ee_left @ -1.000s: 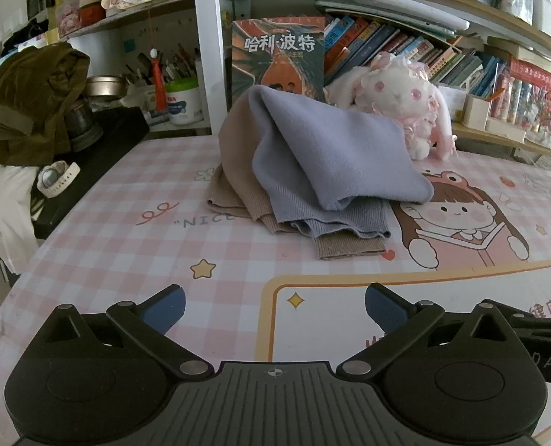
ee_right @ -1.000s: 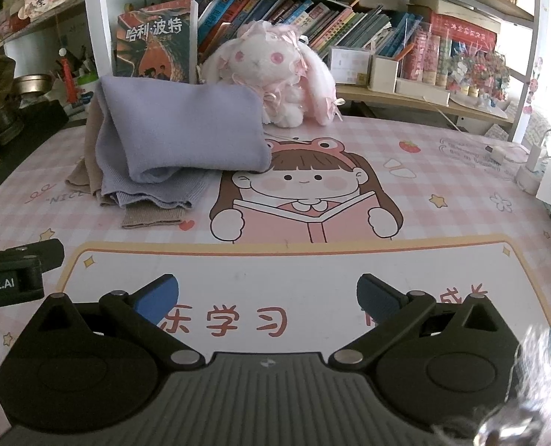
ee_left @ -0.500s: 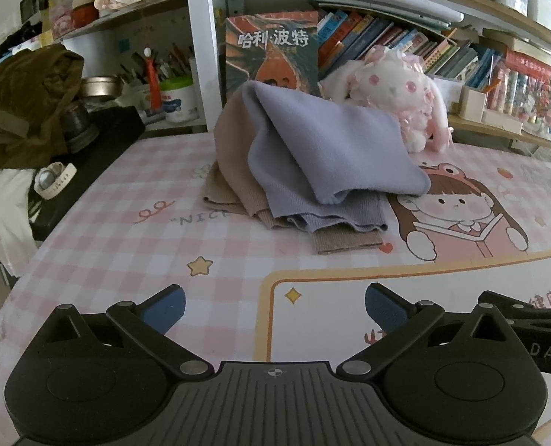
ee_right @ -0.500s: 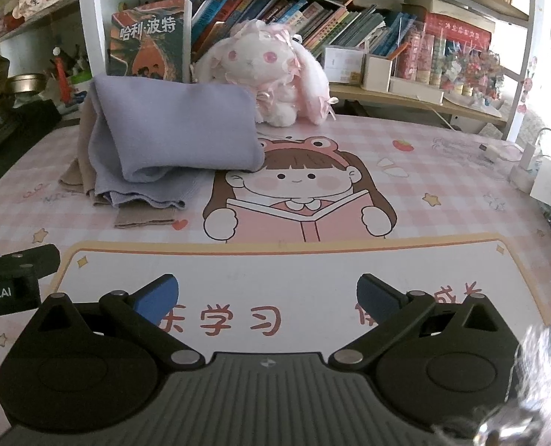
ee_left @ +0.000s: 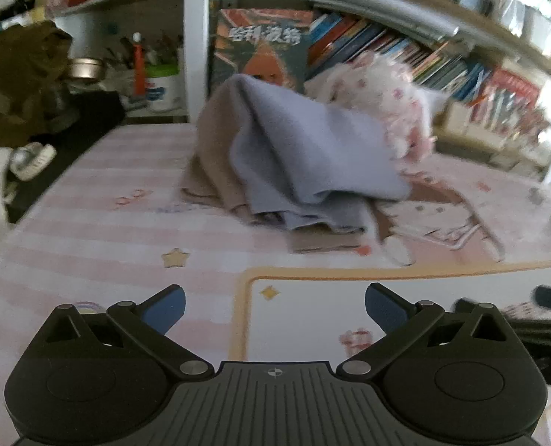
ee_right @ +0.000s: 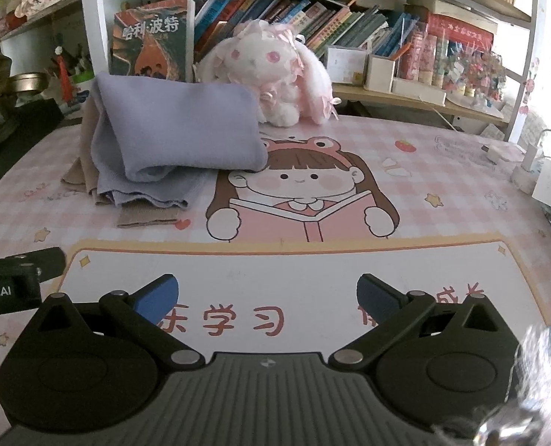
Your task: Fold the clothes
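Right wrist view first: my right gripper (ee_right: 266,293) has its jaws spread wide with nothing between them, hovering over the white panel of the pink cartoon table mat (ee_right: 350,267). On the left wrist view my left gripper (ee_left: 274,303) is likewise wide open and empty, though that picture is smeared, so fine detail is lost.

Ahead of the right jaws and off to their left lies the lavender sweater (ee_right: 175,130), draped loosely over a beige garment (ee_right: 145,217) whose ribbed hem pokes out nearest me. For the left jaws the pile sits straight ahead, well apart. Behind it a plush rabbit (ee_right: 271,74) leans against the bookshelf (ee_right: 350,26).

I judge this as the approach before the first grasp; nothing is folded yet. Next I need both grippers forward to the sweater's near edge, pinching only the top layer.
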